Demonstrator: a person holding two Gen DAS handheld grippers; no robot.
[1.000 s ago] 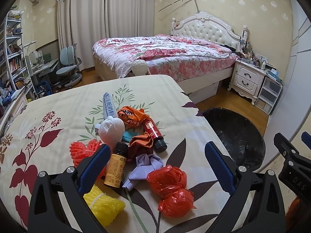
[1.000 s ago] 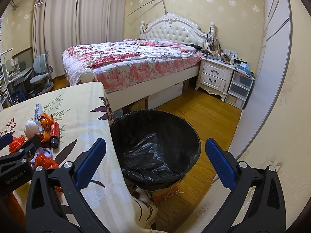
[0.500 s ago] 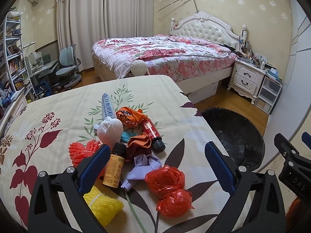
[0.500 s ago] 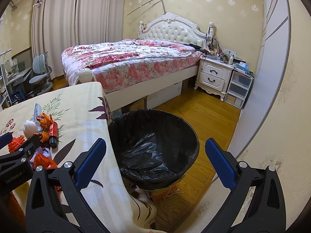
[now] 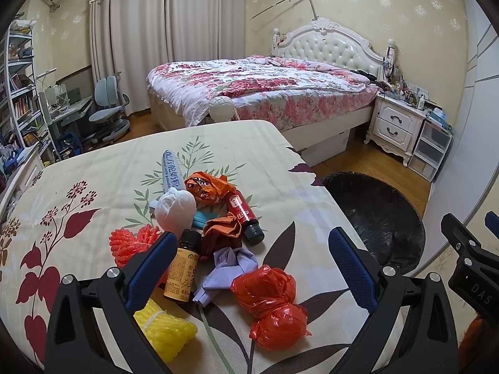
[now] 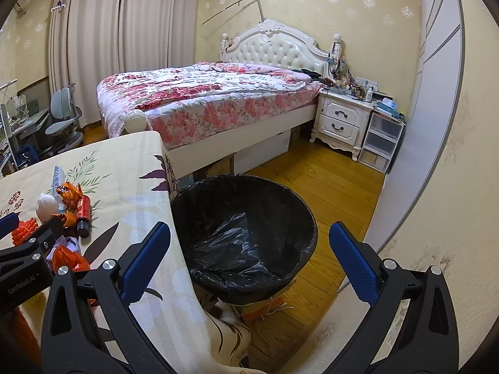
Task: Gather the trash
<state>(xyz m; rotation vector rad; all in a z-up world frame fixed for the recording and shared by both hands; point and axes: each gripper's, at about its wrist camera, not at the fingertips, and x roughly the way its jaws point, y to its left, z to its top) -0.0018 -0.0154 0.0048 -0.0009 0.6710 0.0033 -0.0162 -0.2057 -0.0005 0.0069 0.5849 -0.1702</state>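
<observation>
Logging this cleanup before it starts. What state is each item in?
left gripper: open, empty
right gripper: open, empty
trash bin: lined, nothing in it
amber bottle: capped, lying down
red bottle: capped, lying down
red plastic bag: knotted

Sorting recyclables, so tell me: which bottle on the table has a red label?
The red-labelled bottle lying beside the orange wrapper; the other, the brown bottle, wears a yellow-orange label.

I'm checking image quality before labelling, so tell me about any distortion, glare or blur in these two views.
Left wrist view: strong fisheye bending, dark corners, trash pile sharp, no glare. Right wrist view: same curvature bows the wall edge, bin liner shows soft sheen, gripper fingers close but reasonably sharp.
</observation>
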